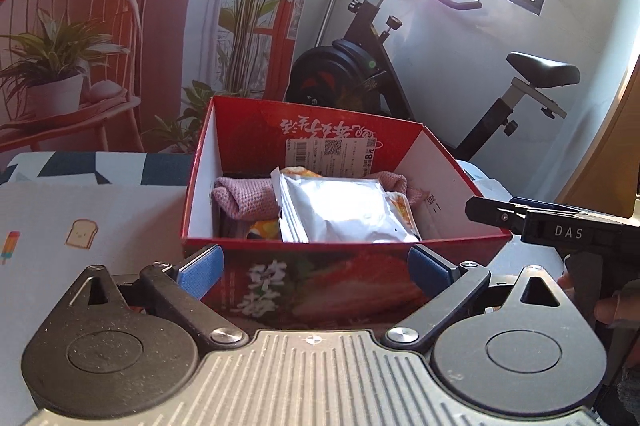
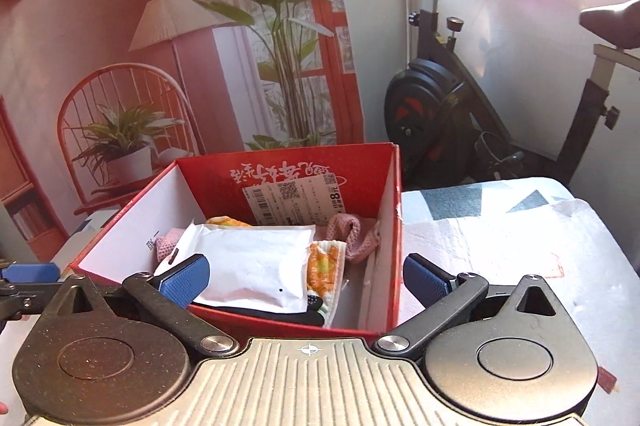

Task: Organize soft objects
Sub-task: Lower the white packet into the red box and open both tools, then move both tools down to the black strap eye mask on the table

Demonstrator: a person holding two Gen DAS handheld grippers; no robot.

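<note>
At the bottom of both wrist views, the left gripper (image 1: 316, 272) and the right gripper (image 2: 306, 278) stand spread wide with nothing between their blue pads, both facing the red cardboard box with white inner walls (image 1: 200, 186). In the left view the blue pads flank the box's printed front wall; in the right view one pad overlaps the near rim, the other sits beside the box's right corner. Inside lie the soft things — a flat white foil pouch (image 1: 340, 206) on top, a folded pink knitted cloth (image 1: 244, 196) behind it at centre left, an orange-patterned packet (image 1: 402, 208) peeking out beside. The load looks settled, so the step in hand is probably the release and retreat — best done by drawing both grippers straight back, pads clear of the rim, so the light box does not shift on the pale printed tablecloth (image 1: 80, 218).
</note>
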